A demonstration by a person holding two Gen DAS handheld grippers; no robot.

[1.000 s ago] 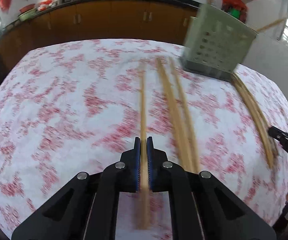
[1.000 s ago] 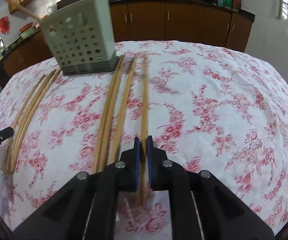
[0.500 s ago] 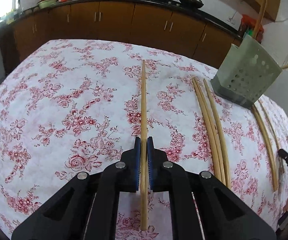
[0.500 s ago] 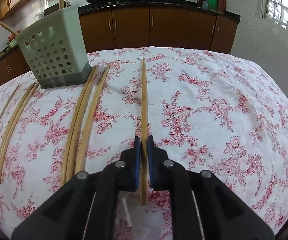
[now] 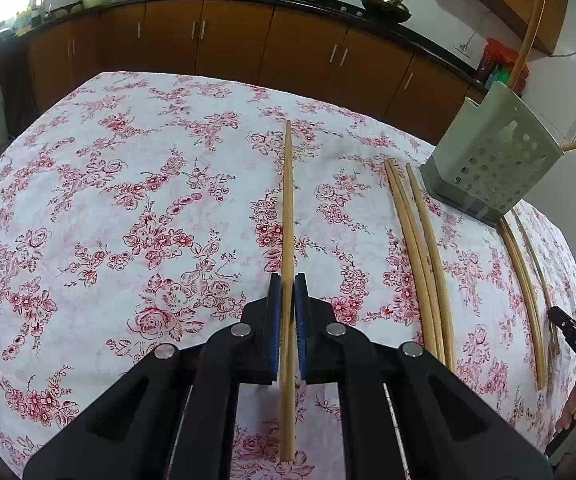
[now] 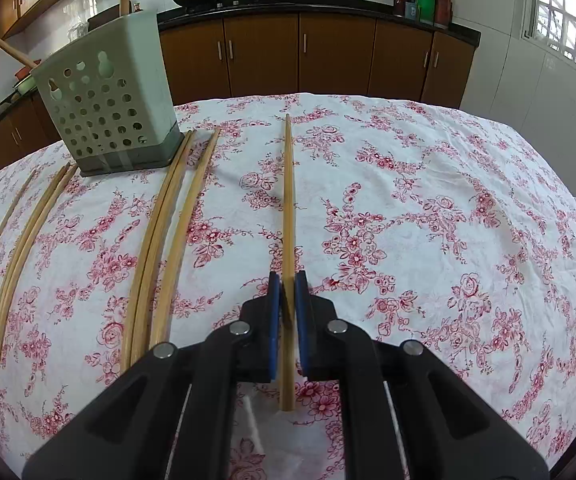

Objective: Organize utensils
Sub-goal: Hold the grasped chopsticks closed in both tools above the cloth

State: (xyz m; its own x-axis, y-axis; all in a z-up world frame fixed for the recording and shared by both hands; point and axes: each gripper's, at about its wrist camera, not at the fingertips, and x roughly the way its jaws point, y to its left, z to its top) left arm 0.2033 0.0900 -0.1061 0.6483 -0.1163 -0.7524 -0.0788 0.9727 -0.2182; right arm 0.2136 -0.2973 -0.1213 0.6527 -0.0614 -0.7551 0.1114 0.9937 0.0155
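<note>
Both hand-held grippers clamped on one long bamboo chopstick each: left hand-held gripper [image 5: 288, 286] on its chopstick [image 5: 288, 208]; right hand-held gripper [image 6: 288, 284] likewise [image 6: 288, 200]; both sticks above the floral-clothed desk [image 5: 107, 220]; carry step; next likely tip each into the pale green perforated plastic holder [image 6: 107, 108]; loose chopsticks [image 6: 167, 240] still lie beside it.

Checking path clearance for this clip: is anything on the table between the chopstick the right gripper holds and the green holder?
Yes. Three loose chopsticks lie on the cloth between the held chopstick in the right gripper and the holder. They lie flat, so lifting over them should clear them.
</note>
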